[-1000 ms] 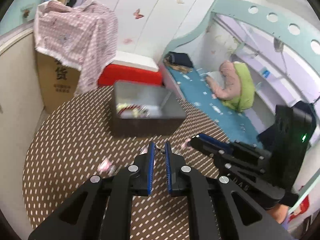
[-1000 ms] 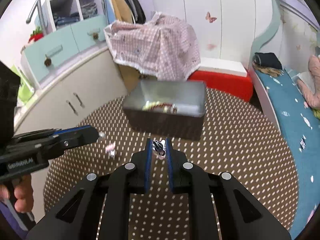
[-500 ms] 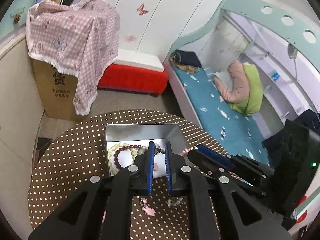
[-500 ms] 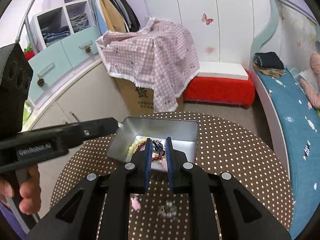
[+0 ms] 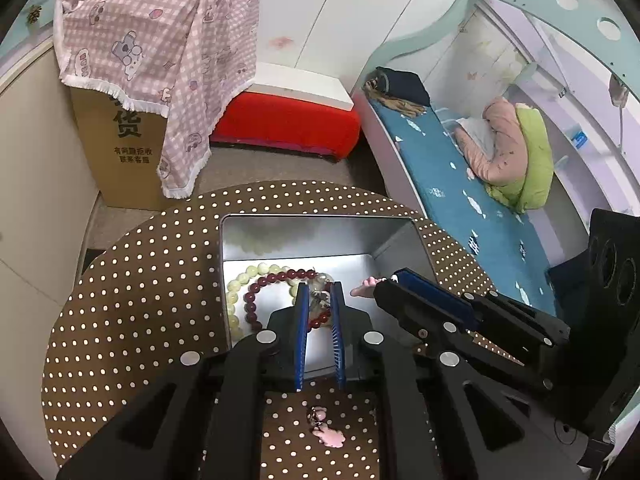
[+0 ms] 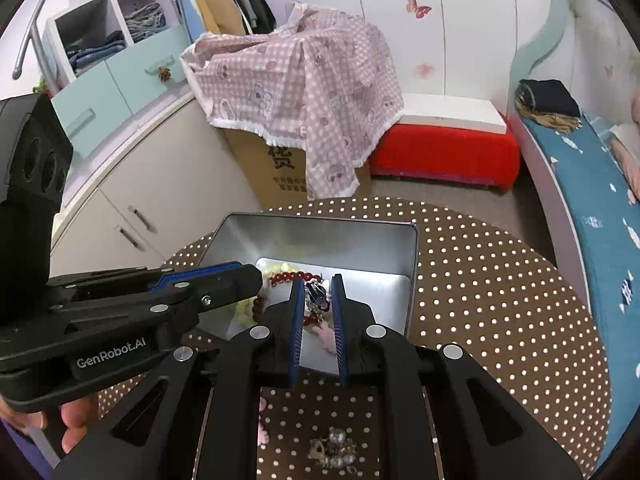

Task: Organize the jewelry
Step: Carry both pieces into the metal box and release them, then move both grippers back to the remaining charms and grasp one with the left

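A metal tin [image 5: 320,226] [image 6: 320,232] stands on the polka-dot round table and holds a pale bead bracelet [image 5: 234,294] and a dark red bead bracelet [image 5: 256,300]. My left gripper [image 5: 319,294] hangs over the tin, shut on a small silvery jewelry piece [image 5: 318,300]. My right gripper [image 6: 316,288] hangs over the tin too, shut on a small dark metallic piece [image 6: 317,295]. A pink charm [image 6: 326,338] lies in the tin below it.
A pink charm [image 5: 326,432] lies on the table in front of the tin. A silvery cluster of jewelry [image 6: 332,450] lies on the table near the right gripper's base. A covered cardboard box [image 5: 120,132], a red bench [image 5: 288,120] and a bed [image 5: 480,200] stand beyond the table.
Both grippers rose from table level and moved forward over the open tin, each still pinching its small piece.
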